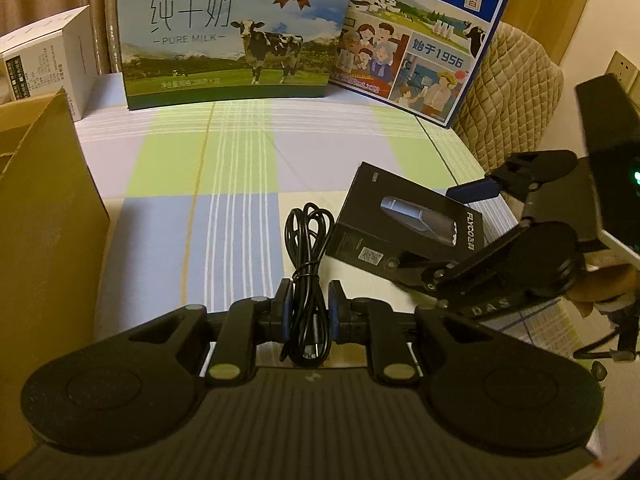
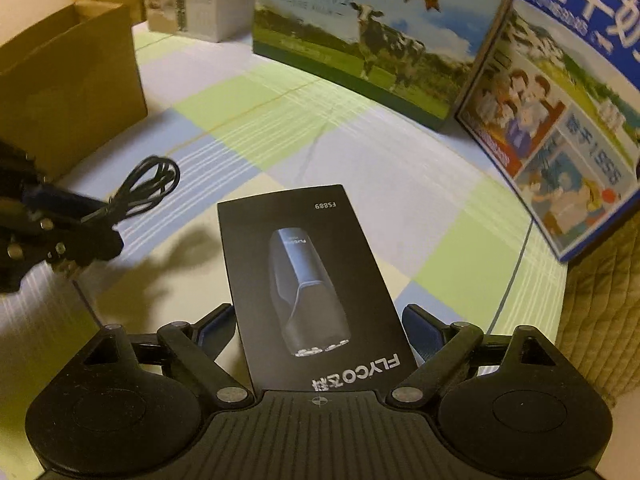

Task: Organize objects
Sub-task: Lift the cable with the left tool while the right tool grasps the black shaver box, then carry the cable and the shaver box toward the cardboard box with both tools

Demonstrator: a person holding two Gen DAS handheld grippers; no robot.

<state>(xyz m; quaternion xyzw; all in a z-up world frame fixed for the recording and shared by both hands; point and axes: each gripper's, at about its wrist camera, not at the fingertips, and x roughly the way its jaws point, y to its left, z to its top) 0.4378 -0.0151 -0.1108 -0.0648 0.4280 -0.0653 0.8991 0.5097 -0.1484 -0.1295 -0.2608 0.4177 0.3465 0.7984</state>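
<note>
Left tongs [image 1: 310, 304] clamp the floppy coiled cable [image 1: 308, 248]; right tongs [image 2: 316, 332] gape around the light, stiff Flyco shaver box [image 2: 308, 280] — grip its long edges.

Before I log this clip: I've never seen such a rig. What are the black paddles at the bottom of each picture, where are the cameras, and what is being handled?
No robot here: a person holds a two-finger gripper in each hand, and each carries a wide-angle camera looking along its fingers. The black paddles are the gripper's own body.

The left camera view shows the left gripper shut on a coiled black cable. The right gripper appears at its right edge.

The right camera view shows the right gripper open, a black shaver box lying between its fingers, not clamped.

All this is over a checked cloth. Two milk cartons stand at the back, beside a white box, and a brown cardboard box stands on the left.
</note>
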